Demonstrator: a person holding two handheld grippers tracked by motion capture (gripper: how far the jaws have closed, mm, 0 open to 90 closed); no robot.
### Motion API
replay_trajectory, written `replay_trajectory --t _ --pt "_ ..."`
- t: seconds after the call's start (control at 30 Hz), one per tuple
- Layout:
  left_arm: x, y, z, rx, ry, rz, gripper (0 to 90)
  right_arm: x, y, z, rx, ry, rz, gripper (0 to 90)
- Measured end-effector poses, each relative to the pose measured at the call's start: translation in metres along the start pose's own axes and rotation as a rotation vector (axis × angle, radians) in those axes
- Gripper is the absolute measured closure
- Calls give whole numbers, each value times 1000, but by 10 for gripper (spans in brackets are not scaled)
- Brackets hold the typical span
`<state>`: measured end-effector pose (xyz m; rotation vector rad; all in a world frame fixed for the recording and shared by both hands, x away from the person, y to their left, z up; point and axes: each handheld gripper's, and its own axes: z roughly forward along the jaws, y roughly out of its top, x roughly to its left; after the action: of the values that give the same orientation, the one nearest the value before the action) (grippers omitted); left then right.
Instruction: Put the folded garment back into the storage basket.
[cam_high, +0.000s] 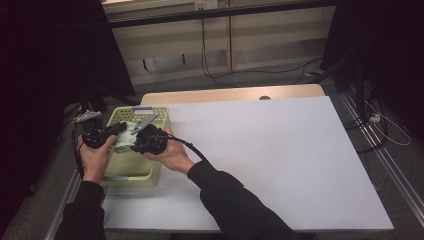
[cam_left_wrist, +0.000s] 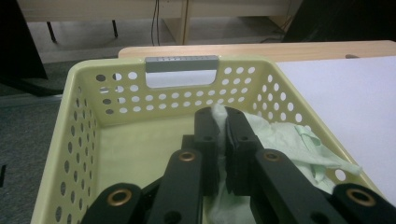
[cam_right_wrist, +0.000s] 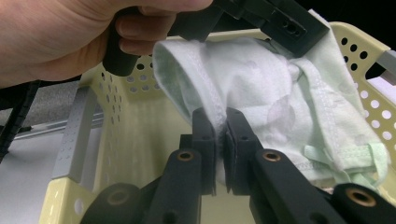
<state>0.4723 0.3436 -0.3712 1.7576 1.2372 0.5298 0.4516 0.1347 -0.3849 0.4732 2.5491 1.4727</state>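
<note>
Now we pinch a pale green cloth (cam_right_wrist: 280, 112) from two sides. Our right gripper (cam_right_wrist: 220, 122) has its jaws pressed together on a stitched edge of it, and our left gripper (cam_left_wrist: 221, 116) clamps another white fold the same way. Between them the cloth hangs over a yellow perforated basket (cam_high: 121, 172), not lying on its floor. Our hands hold both grippers close together above the basket, which sits at the left edge of a white table (cam_high: 280, 150).
</note>
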Motion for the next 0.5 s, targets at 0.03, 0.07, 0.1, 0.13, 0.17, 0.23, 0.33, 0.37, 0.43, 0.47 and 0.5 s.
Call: replay_trajectory --t 0.03,0.07,0.1,0.13,0.17,0.23,0.33,0.37,0.43,0.47,0.5 --pt "0 -1 1 1 1 -1 851 -1 -1 1 -1 2 0 843" --pt "1 -2 2 5 2 -2 851 -1 -2 2 3 2 4 843" --pt "1 -3 4 12 2 0 851 -1 -3 3 5 3 7 843" --pt "1 -3 5 13 5 0 851 -2 -4 4 5 3 10 843" --pt "1 -4 6 14 3 0 851 -2 -5 4 6 5 12 843" --pt "0 -5 8 22 4 2 851 -2 -7 6 11 5 13 843" --pt "1 -6 11 31 3 4 851 -4 -9 7 14 3 18 843" --pt "1 -6 12 33 6 1 851 -4 -10 7 15 3 20 842" --pt "1 -7 14 34 4 3 851 -5 -11 8 17 3 24 843" --pt "1 -8 15 39 3 3 850 -6 -12 9 20 3 26 842" --pt "1 -9 16 39 2 0 850 -6 -13 10 22 4 27 842"
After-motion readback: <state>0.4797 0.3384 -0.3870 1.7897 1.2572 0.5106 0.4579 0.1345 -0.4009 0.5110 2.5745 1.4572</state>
